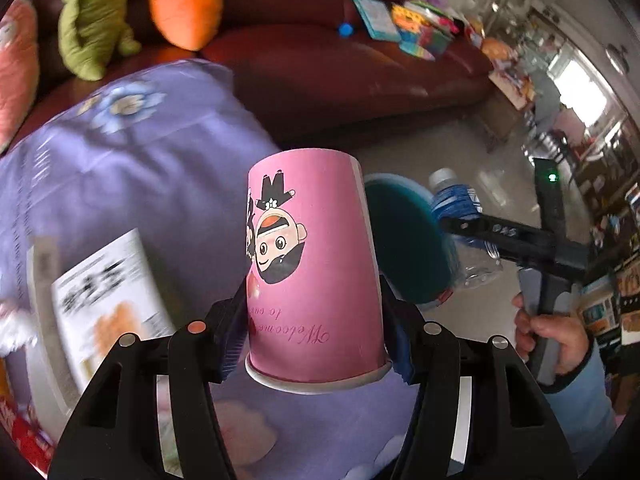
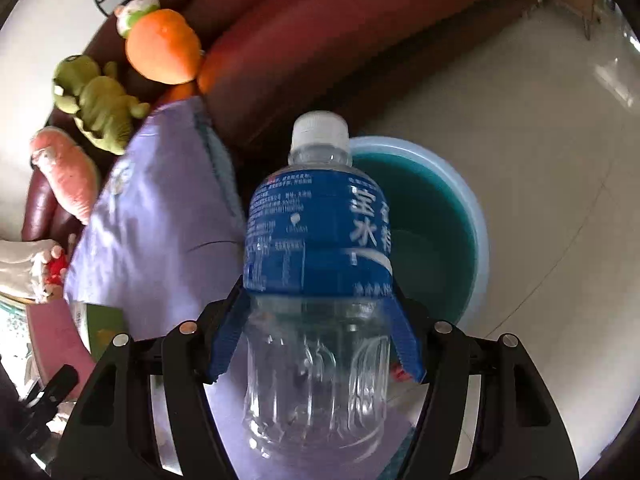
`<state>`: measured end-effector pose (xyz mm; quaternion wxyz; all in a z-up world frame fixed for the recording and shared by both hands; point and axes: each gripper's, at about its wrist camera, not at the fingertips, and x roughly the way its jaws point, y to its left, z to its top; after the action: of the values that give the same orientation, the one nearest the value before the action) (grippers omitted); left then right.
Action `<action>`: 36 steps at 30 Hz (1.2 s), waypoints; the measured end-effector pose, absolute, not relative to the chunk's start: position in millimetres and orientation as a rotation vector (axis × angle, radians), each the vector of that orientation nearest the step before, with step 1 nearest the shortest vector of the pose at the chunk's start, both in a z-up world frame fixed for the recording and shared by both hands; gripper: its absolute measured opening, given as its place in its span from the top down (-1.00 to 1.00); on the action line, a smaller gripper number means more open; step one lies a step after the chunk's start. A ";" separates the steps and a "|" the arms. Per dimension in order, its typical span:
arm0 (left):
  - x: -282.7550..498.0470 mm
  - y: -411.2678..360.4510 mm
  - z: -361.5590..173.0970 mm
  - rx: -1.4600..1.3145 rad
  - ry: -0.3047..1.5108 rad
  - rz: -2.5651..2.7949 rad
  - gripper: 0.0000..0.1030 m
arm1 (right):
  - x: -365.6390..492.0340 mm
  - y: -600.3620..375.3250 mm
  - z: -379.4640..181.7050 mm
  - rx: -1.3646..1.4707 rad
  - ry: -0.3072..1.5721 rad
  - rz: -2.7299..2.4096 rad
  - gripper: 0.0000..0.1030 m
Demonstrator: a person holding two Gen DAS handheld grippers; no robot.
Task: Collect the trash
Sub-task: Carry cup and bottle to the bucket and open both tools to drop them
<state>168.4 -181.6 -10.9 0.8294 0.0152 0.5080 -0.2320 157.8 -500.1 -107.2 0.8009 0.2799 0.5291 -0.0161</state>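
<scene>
Left wrist view: left gripper [image 1: 314, 320] is clamped on an upside-down pink paper cup [image 1: 312, 264] near its rim, over the purple cloth [image 1: 152, 168]; the cup looks light and crushable, so a gentle squeeze near the stiffer rim suits. Right wrist view: right gripper [image 2: 316, 332] grasps an empty-looking clear bottle [image 2: 316, 280] at mid-body, cap forward, angled down toward the teal bin [image 2: 476, 232]; thin, light, slick plastic.

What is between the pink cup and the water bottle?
In the left wrist view, the round teal bin shows between the pink paper cup and the clear blue-labelled plastic bottle.
</scene>
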 end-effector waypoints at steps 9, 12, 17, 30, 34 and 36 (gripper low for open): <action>194.7 -260.2 -44.2 0.133 1.138 -0.542 -0.15 | 152.7 -519.5 -127.0 0.663 1.152 0.007 -0.25; 198.3 -274.7 -50.3 0.152 1.151 -0.558 -0.15 | 146.4 -533.8 -118.0 0.682 1.127 -0.006 -0.25; 202.3 -299.0 -61.5 0.172 1.173 -0.583 -0.15 | 133.9 -554.9 -101.8 0.674 1.080 -0.059 -0.41; 206.7 -317.8 -68.1 0.193 1.163 -0.523 -0.60 | 124.7 -566.4 -87.3 0.650 1.079 -0.084 -0.49; 204.8 -305.2 -64.4 0.160 1.163 -0.509 -0.60 | 126.5 -557.0 -83.7 0.620 1.086 -0.081 -0.50; 203.8 -297.8 -62.8 0.145 1.165 -0.505 -0.60 | 126.8 -551.0 -81.5 0.603 1.093 -0.077 -0.50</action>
<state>203.8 -297.8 -62.8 0.8026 0.0679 0.5438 -0.2355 126.8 -551.0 -81.5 0.8108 0.2821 0.5116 -0.0361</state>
